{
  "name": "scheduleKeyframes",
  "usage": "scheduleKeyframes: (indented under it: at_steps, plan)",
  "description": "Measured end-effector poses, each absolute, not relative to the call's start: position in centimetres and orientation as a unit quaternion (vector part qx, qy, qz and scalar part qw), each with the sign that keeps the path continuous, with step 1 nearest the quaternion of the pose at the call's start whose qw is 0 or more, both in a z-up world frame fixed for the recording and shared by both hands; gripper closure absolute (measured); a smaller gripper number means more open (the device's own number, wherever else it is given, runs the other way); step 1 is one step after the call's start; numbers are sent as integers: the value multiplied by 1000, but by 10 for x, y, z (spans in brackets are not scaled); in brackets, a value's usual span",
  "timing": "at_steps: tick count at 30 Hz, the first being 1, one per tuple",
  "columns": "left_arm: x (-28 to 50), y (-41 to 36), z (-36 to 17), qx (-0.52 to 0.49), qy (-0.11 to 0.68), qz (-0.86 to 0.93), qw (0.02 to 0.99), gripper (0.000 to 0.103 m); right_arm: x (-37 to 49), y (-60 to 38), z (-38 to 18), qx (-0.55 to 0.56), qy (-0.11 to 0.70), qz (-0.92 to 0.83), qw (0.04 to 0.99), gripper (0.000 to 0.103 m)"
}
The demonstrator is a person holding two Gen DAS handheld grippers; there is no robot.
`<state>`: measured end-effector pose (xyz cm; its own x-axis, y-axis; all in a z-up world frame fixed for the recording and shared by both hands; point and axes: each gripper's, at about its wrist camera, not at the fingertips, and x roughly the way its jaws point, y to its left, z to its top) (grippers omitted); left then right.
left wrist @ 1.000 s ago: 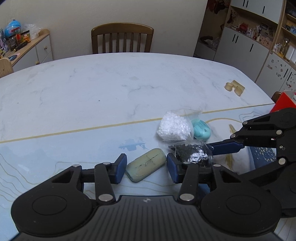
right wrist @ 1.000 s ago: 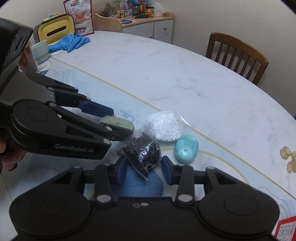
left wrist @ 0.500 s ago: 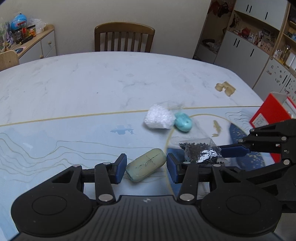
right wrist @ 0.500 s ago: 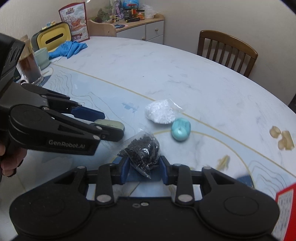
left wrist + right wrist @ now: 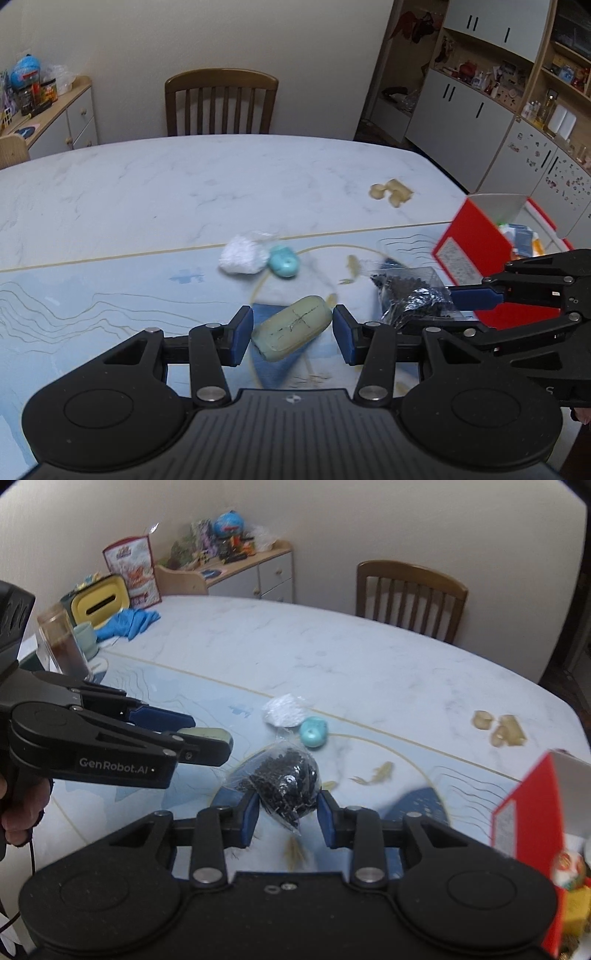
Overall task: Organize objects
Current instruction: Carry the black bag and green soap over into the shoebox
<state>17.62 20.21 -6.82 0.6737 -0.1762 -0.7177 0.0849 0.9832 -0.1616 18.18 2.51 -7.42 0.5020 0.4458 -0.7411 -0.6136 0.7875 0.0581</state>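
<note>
My left gripper is shut on a pale green oblong bar, held crosswise between the blue pads above the table mat. My right gripper is shut on a clear bag of black bits, which also hangs at the right of the left wrist view. Both grippers are off the table and side by side. On the mat behind them lie a clear bag of white pellets and, touching it, a teal rounded object.
An open red box with items inside stands at the table's right edge. Two tan pieces lie further back. At the left of the table are a jar, a yellow tissue box and blue gloves. A chair stands behind.
Both grippers have risen and moved right with their loads, away from the white bag and teal object. The right jaws closed on the black bag. The red box has come into view.
</note>
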Motion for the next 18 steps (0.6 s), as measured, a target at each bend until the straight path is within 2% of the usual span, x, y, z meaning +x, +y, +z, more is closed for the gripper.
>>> scheduleKeyframes:
  at_steps: [18]
  plan:
    - [169, 81, -15, 1, 371, -107, 922, 57, 162, -110, -32, -45, 354, 257, 898, 70]
